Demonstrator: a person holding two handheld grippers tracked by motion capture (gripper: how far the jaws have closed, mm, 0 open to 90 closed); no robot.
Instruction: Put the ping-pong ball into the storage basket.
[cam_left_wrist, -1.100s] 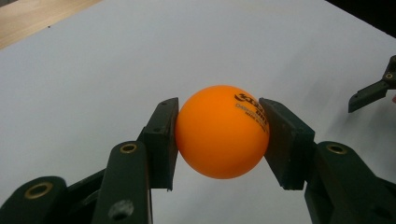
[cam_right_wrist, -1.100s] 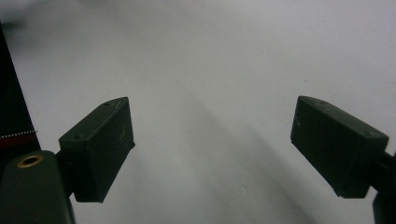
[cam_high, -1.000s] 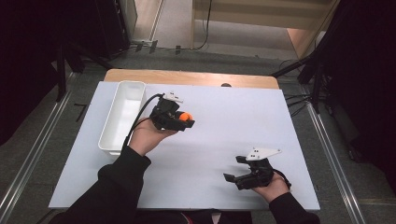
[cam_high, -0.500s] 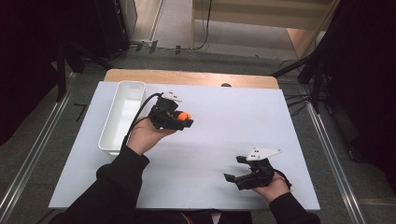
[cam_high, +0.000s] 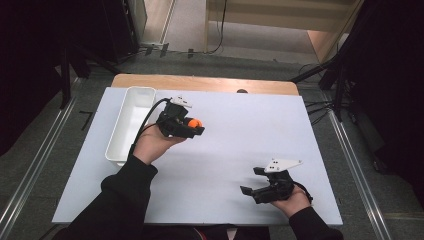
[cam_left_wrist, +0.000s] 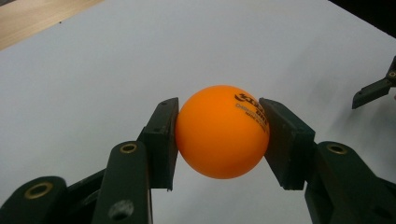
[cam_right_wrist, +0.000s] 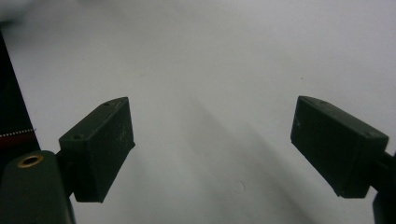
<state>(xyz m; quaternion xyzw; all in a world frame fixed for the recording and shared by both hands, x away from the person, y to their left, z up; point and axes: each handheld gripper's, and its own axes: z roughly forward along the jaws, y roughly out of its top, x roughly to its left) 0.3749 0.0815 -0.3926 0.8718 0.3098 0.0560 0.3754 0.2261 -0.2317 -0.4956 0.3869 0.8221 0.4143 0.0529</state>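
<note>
So the left gripper (cam_high: 196, 128) has an orange ping-pong ball (cam_left_wrist: 221, 131) pinched between its fingers (cam_left_wrist: 161, 140), one pad on each side, right across the widest part. Makes sense: a smooth round ball squirts out if you catch it off-centre, so squeezing at the equator is about the only way it sits steady. The printed logo faces up and to one side, and no pad covers it.

Using the white tray (cam_high: 129, 116) as the landmark: the ball is just to the right of it, near its far half, held up off the white worktop (cam_high: 260, 125) rather than resting on it. The hand is palm-up under the gripper with the cable looping back toward the tray, which looks like a carrying pose more than a setting-down one. My guess is the ball goes into that tray, since it's the only container around and it looks empty from above.

The right gripper (cam_high: 250, 181) is well to the right of the tray, at the near edge of the worktop, with its fingers (cam_right_wrist: 98, 147) spread wide and nothing between them. It reads as parked out of the way, so the left hand has room.
</note>
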